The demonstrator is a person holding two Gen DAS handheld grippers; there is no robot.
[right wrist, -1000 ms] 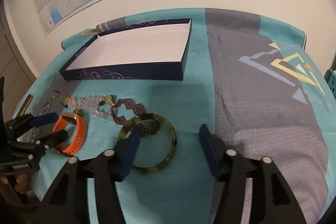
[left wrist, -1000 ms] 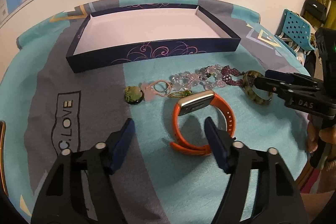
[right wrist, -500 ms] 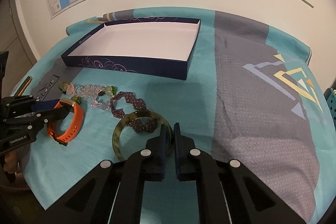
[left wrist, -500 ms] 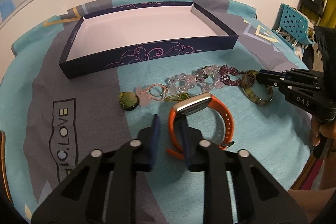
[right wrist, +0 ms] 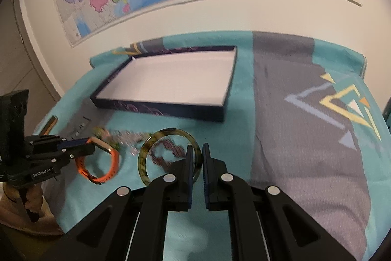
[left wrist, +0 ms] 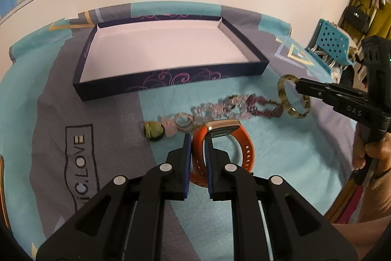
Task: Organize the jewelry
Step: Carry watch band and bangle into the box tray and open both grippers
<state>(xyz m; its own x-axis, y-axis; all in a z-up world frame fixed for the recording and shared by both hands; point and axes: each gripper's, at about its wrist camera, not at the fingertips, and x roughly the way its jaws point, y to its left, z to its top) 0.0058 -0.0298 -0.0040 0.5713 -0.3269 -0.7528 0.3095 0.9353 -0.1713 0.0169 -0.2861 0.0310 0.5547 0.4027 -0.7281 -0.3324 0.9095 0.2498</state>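
Jewelry sits on the cloth near the box's front wall. The left gripper (left wrist: 197, 138) is clamped on the strap of the orange watch (left wrist: 240, 138), and the right gripper (right wrist: 198, 151) is pinched on the rim of the mottled bangle (right wrist: 156, 138), held tilted above the cloth (right wrist: 293, 138). Left of the bangle lie a dark red bracelet (left wrist: 262, 105), clear beads (left wrist: 217, 111) and a green stone (left wrist: 153, 130). Beyond them stands the shallow box (left wrist: 171, 80).

The cloth (left wrist: 61, 114) on the bench bears a boxed print reading "C.LOVE" at eight o'clock in the left wrist view. White letters "DAS" mark the right gripper (left wrist: 297, 87) at three o'clock. "GenRobot.AI" marks the left gripper (right wrist: 89, 147) at nine o'clock in the right wrist view.
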